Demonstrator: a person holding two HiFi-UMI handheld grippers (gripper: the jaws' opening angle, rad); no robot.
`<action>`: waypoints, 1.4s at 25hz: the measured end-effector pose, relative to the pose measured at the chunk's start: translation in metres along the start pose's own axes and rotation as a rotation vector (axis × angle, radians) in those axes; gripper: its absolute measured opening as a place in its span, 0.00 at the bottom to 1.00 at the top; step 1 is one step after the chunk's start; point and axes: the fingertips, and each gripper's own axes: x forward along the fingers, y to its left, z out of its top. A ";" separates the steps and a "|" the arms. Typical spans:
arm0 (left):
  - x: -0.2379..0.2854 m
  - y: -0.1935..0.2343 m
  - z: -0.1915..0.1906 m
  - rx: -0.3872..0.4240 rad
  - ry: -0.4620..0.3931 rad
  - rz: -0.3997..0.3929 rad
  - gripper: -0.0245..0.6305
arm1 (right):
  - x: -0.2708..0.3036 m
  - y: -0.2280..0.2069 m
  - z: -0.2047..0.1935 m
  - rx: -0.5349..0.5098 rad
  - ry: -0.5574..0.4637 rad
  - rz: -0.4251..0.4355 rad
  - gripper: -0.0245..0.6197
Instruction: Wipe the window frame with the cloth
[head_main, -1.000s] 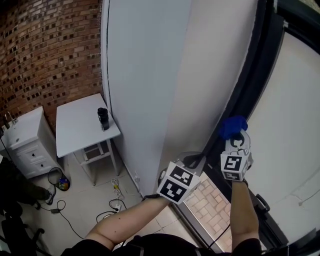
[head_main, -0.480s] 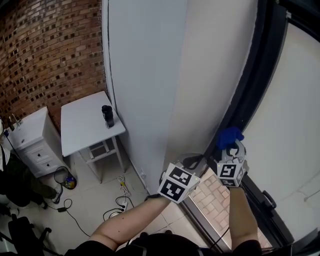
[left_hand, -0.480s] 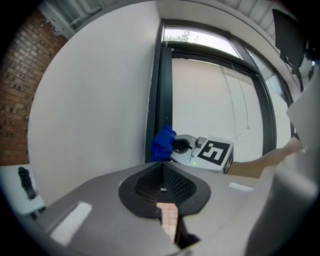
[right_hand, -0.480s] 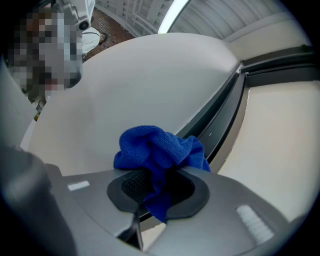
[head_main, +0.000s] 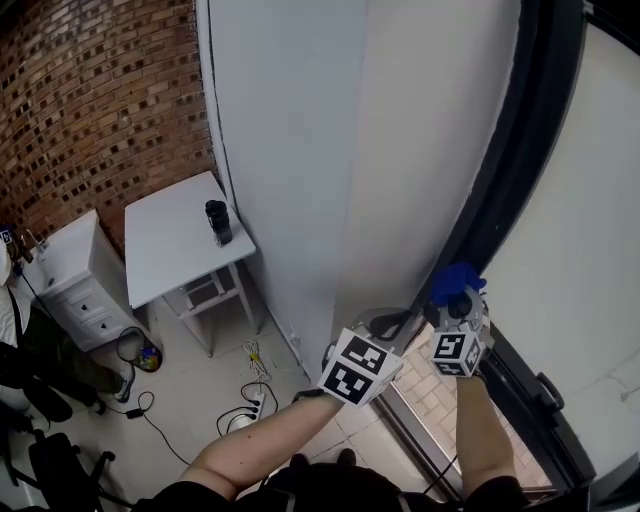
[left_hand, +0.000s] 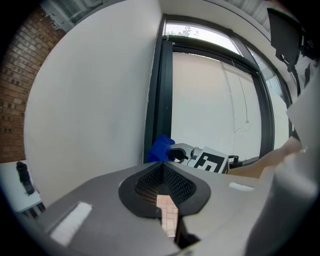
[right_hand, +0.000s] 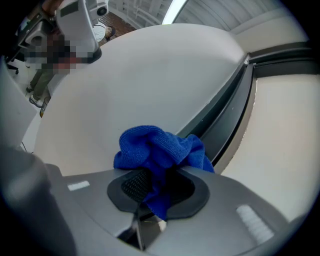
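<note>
- The cloth (right_hand: 159, 149) is a blue, nubbly microfibre rag. I judge it light, soft and limp, so it will fold around edges but give no stiffness of its own.
- The right hand-held gripper (right_hand: 151, 192) is clamped on a pinch of the cloth's middle. The rest of the cloth billows out beyond the jaw tips as a loose wad.
- That wad is the working face. A hold this near the centre looks sound, though a shallow pinch could slip if the fabric drags hard.
- In the head view the cloth (head_main: 456, 281) sits at the lower stretch of the dark window frame (head_main: 503, 165), in front of the right hand-held gripper (head_main: 457, 303). I cannot tell whether it is truly pressed on the frame or just beside it.
- The left hand-held gripper (left_hand: 164, 186) has its jaws drawn together on nothing. It hangs just left of the right one, near the white wall panel (head_main: 300, 150).
- The frame is a narrow dark strip between the wall panel and the pale pane (head_main: 590, 220). It has stepped ridges that the soft cloth should follow.
- There is long open room upward along the frame. Lower down, a dark handle (head_main: 547, 390) juts from it, something to steer around.
- The desk (head_main: 165, 250) with a black bottle (head_main: 217, 222) stands well apart, below and to the left.
</note>
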 end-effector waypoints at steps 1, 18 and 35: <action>0.001 -0.001 -0.002 0.003 0.006 -0.002 0.03 | 0.001 0.005 -0.004 -0.002 0.007 0.008 0.17; 0.008 0.000 -0.037 -0.033 0.070 -0.039 0.03 | -0.001 0.062 -0.056 0.029 0.116 0.098 0.17; -0.019 0.006 -0.029 -0.043 0.009 -0.065 0.03 | -0.067 0.032 0.021 0.315 -0.027 0.165 0.17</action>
